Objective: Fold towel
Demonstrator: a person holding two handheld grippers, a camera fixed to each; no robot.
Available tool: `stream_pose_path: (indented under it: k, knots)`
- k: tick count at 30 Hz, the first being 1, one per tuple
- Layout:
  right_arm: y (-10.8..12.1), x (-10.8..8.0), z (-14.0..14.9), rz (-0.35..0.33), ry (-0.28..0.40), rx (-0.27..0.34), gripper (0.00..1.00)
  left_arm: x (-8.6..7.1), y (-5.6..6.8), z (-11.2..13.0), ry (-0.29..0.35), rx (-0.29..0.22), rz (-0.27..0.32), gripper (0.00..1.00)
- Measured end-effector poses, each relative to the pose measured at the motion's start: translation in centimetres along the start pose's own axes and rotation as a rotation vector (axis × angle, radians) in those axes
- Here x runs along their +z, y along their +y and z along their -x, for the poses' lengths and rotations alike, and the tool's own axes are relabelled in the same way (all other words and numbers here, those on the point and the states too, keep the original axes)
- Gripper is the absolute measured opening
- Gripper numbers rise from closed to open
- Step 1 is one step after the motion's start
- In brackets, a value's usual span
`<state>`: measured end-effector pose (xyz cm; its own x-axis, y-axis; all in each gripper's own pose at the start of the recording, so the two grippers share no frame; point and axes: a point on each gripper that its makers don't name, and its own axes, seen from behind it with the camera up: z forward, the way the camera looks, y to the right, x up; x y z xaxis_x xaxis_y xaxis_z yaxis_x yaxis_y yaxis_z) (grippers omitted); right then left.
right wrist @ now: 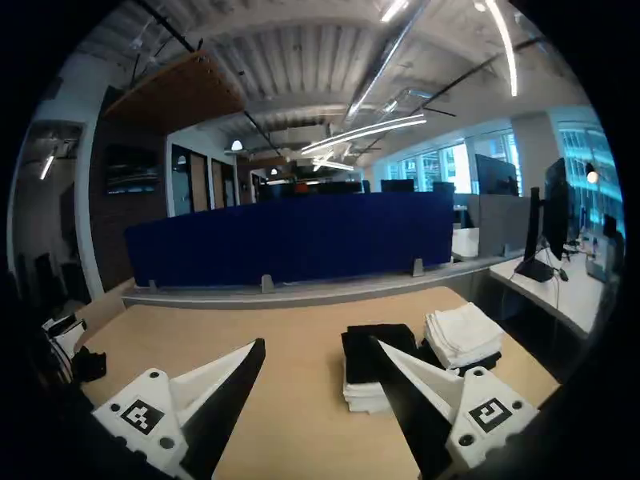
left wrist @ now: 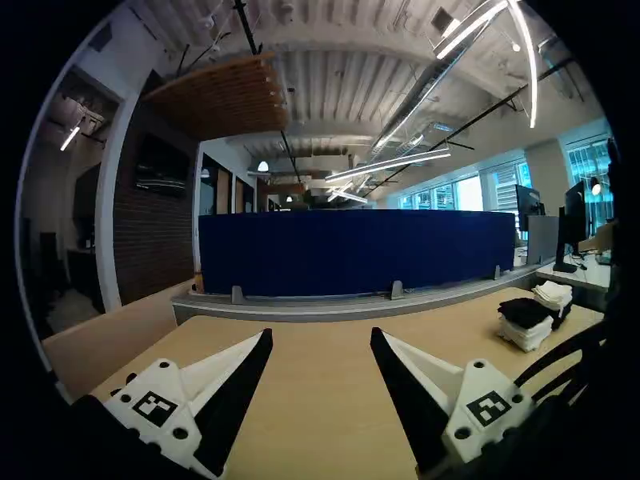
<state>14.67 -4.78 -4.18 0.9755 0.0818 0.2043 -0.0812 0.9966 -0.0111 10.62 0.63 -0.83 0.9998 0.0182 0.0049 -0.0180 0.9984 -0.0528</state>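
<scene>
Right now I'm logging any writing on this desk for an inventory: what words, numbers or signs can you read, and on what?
No readable text.
The square markers on the left gripper and right gripper: black-and-white patterns, no letters.
The folded towels: no tag or print visible.
The monitors: too dark and far off to read.

Wooden table (left wrist: 320, 384), blue divider panel (left wrist: 352, 252), desk monitor (right wrist: 556, 210), ceiling light strips (left wrist: 392, 164)
</scene>
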Motion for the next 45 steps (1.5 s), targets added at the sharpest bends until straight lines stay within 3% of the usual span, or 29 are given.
stream_pose_path:
  k: [14, 21, 32, 45]
  knots:
    - [-0.1, 0.7, 0.9, 0.008, 0.017, -0.022, 1.0, 0.5, 0.1, 5.2, 0.026, -0.049, -0.013, 0.9]
    - [-0.5, 1.8, 2.1, -0.007, 0.012, -0.04, 1.0, 0.8, 0.5, 7.5, 0.032, -0.02, -0.027, 0.9]
    - [-1.1, 3.1, 3.1, -0.034, 0.005, -0.066, 1.0, 0.8, 0.3, 8.8, 0.042, -0.001, -0.046, 0.9]
    - [-1.1, 3.8, 3.1, -0.03, 0.002, -0.066, 1.0, 1.1, -0.4, 9.8, 0.027, -0.024, -0.05, 0.9]
